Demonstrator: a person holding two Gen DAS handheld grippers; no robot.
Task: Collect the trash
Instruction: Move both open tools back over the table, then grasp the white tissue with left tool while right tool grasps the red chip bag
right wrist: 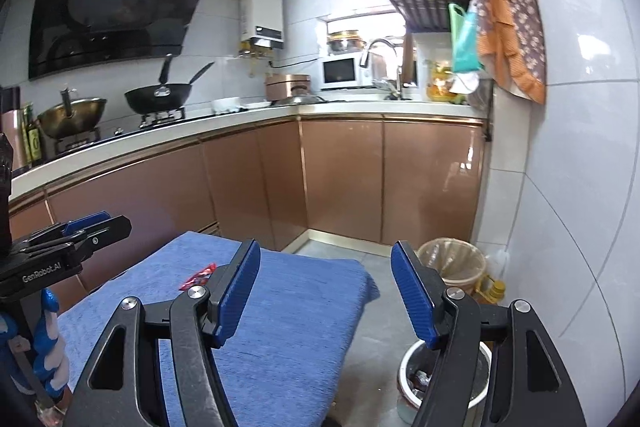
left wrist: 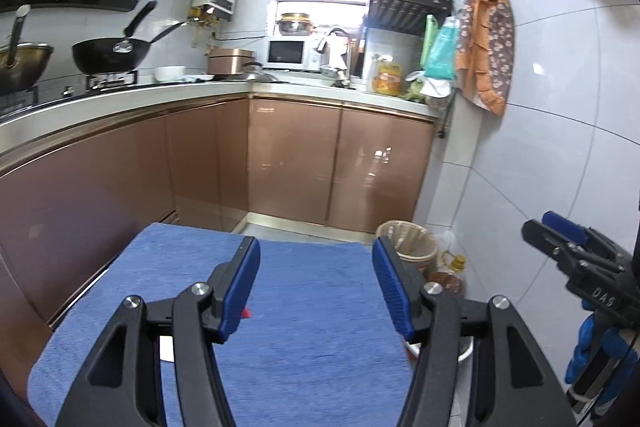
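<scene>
A red wrapper [right wrist: 198,277] lies on the blue cloth-covered table [right wrist: 280,307]; in the left wrist view only a red sliver of it [left wrist: 247,313] shows behind one finger. My left gripper [left wrist: 316,247] hangs open above the cloth with nothing between its blue pads. My right gripper [right wrist: 326,247] is open too and empty, over the table's right edge. A lined waste basket [right wrist: 452,261] stands on the floor by the tiled wall. Below my right gripper sits a white-rimmed round bin [right wrist: 403,367] with scraps inside.
Copper-coloured cabinets [right wrist: 340,179] and an L-shaped counter [right wrist: 240,125] with a wok, pots and a microwave enclose the far side. An oil bottle [right wrist: 496,291] stands beside the basket. An apron and bags hang on the right wall. A gloved hand [right wrist: 48,327] holds the left tool.
</scene>
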